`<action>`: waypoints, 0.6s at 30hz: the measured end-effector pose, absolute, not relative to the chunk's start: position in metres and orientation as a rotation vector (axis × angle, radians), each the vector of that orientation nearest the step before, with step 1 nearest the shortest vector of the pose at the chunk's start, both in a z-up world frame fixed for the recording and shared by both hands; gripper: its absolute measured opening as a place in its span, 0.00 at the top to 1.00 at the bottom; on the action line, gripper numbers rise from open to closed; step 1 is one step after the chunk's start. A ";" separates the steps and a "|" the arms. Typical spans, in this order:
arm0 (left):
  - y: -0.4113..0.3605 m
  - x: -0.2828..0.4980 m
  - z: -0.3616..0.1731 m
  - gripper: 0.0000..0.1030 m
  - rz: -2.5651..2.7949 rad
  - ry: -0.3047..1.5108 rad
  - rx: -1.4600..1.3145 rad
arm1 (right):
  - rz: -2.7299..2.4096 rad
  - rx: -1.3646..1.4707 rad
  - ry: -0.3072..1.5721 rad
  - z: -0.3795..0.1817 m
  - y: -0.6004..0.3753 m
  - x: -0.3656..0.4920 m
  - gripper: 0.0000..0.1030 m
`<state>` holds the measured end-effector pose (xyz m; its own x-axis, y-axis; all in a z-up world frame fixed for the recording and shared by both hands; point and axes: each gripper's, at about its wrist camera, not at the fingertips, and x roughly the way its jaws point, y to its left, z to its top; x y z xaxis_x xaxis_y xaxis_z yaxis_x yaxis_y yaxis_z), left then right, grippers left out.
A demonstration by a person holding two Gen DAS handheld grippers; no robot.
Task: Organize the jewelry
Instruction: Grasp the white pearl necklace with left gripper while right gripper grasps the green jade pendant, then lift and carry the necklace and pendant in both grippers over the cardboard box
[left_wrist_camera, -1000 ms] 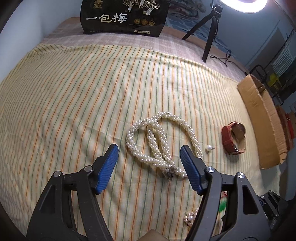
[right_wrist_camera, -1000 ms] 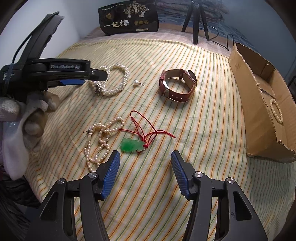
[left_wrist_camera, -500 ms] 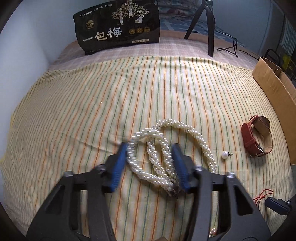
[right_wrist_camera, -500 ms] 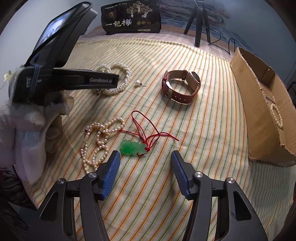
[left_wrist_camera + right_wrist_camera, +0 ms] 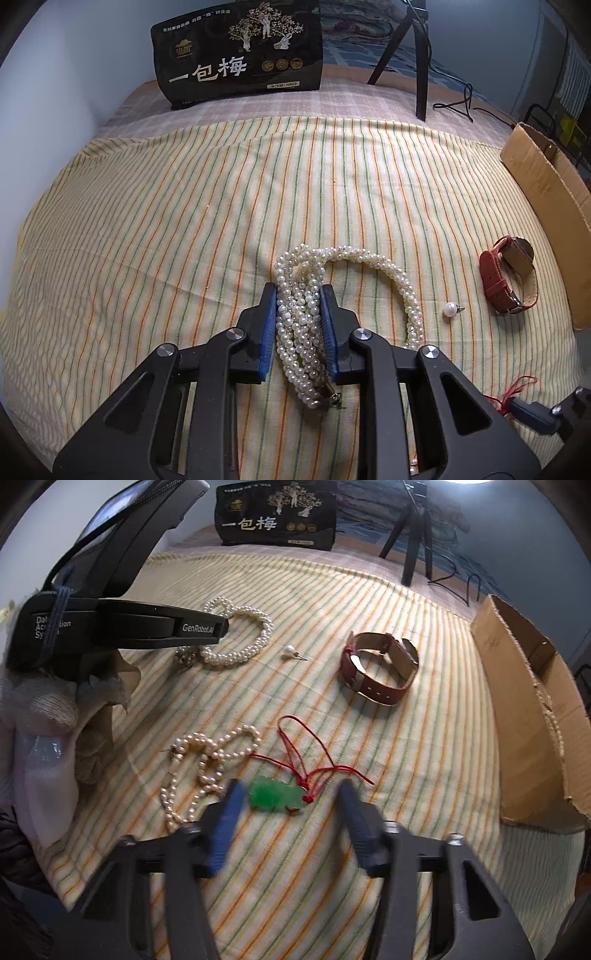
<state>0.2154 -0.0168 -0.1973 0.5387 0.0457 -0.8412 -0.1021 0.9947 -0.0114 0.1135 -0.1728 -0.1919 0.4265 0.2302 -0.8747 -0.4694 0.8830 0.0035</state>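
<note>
We see the left tool (image 5: 298, 295) closing on the thick twisted pearl necklace (image 5: 373, 258); its blue pads (image 5: 271, 328) press the bunched strands from both sides, while the rest of the loop curves out to the right on the striped cloth (image 5: 147, 221). The necklace's clasp end lies just behind the pads, toward the camera. A gloved hand (image 5: 40, 705) carries this tool in the right wrist view.

Just right of the necklace lies a single pearl earring (image 5: 450, 308), and beyond it a red-strapped watch (image 5: 508, 280) stands on its edge. A cardboard box (image 5: 532, 716) sits at the right edge of the cloth, well apart from the necklace.

The right tool (image 5: 288, 812) has its jaws closing around the green pendant (image 5: 275, 794) on its red cord (image 5: 303, 746). The fingers are blurred, so we think the pads are not yet touching the pendant, which lies between them on the cloth. A thinner pearl strand (image 5: 199, 768) lies beside the pendant to its left.

At the far end stands a black bag with gold print (image 5: 240, 55), with a tripod (image 5: 417, 55) to its right.
</note>
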 end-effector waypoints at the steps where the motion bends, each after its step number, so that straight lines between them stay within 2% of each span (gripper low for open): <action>1: -0.015 0.215 -0.197 0.80 0.087 1.000 -0.070 | 0.444 -0.252 1.048 -0.191 -0.174 0.115 0.71; 6: -0.009 0.213 -0.194 0.81 0.087 1.008 -0.109 | 0.449 -0.212 1.053 -0.188 -0.180 0.116 0.71; 7: -0.008 0.212 -0.193 0.82 0.085 1.008 -0.117 | 0.450 -0.210 1.050 -0.186 -0.181 0.116 0.71; 8: -0.006 0.212 -0.191 0.88 0.083 1.008 -0.123 | 0.449 -0.209 1.046 -0.185 -0.181 0.116 0.71; 18: 0.021 0.199 -0.170 0.90 0.095 0.967 -0.191 | 0.432 -0.178 0.986 -0.163 -0.191 0.119 0.71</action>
<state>0.1991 0.0208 -0.1700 0.5654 -0.0050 -0.8248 -0.1651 0.9791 -0.1191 0.1187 -0.1914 -0.1629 0.4755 0.2719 -0.8366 -0.4310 0.9011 0.0478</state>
